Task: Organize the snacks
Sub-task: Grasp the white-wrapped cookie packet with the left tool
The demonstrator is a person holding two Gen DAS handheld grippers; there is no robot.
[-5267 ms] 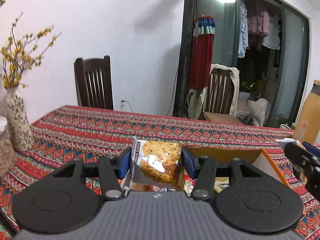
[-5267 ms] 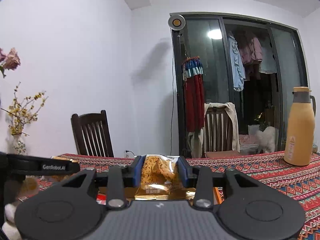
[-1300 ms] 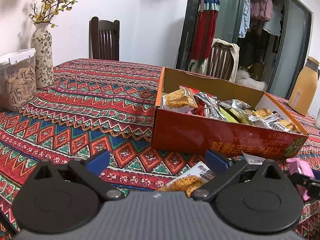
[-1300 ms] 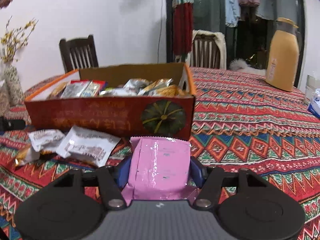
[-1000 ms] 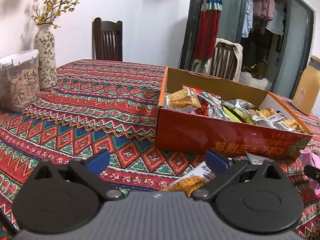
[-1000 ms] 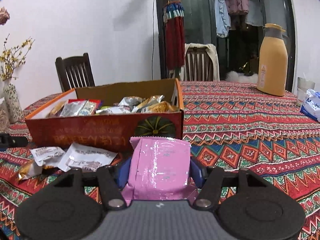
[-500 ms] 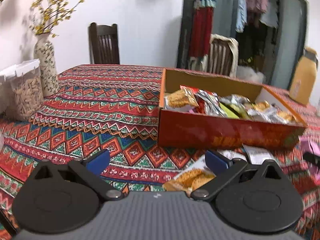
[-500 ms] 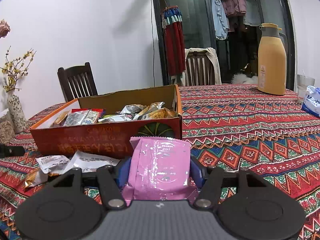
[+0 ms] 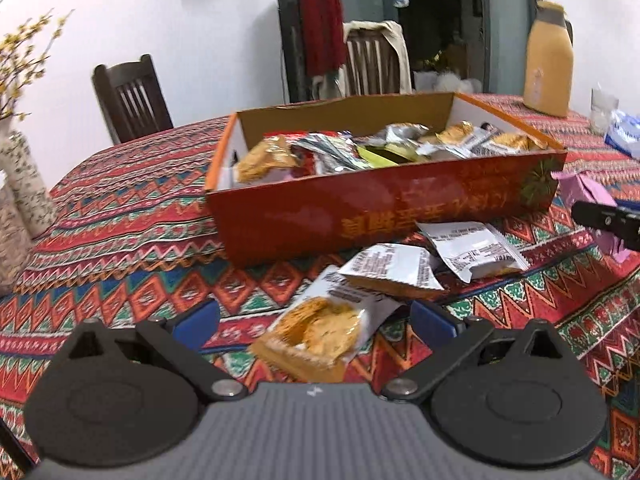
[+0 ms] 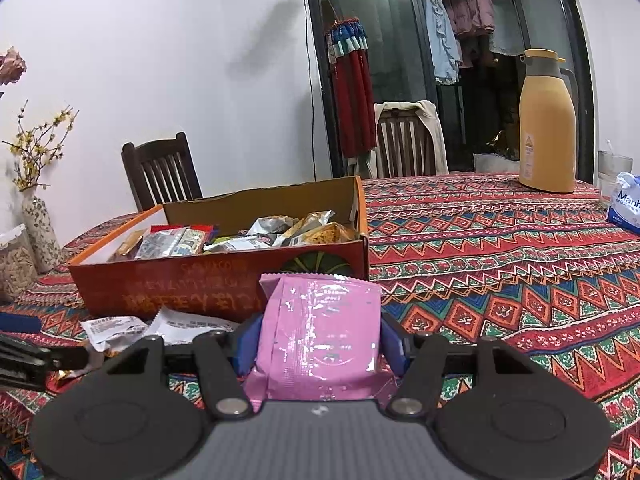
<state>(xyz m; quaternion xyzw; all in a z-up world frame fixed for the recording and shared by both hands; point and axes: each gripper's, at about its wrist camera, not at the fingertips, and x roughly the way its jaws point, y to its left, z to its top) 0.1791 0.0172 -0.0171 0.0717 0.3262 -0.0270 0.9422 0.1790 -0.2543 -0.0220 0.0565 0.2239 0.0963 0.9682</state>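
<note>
Left to right across the table.

Cracker packet (image 9: 320,330): lies flat on the patterned tablecloth (image 9: 132,216), just in front of the red snack box (image 9: 384,208), its far end tucked under a white-backed packet (image 9: 390,266). Judged light, thin film, crinkly and slick; the contents look brittle, so a hard squeeze would likely crumble them. Best hold, I judge: across the two long edges near the middle, or on the crimped end seal, with gentle pressure.

Left gripper (image 9: 314,322): jaws stand wide, one blue pad either side of the cracker packet with clear gaps. Pads not touching it; nothing held.

Two more white-backed packets sit loose by the box front; the second white packet (image 9: 474,248) lies to the right of the first. Same handling expected: light, floppy, prone to slide on the cloth.

Snack box: open top, already crowded with mixed packets, cardboard walls upright.

Pink packet (image 10: 320,334): upright between the right gripper's pads, in front of the box's right corner. Soft, glossy film, slightly puffed; light. Its lower edge bulges, so the grip sits across the sides.

Right gripper (image 10: 320,340): about half closed, pads pressing both sides of the pink packet, holding it clear of the cloth.
</note>
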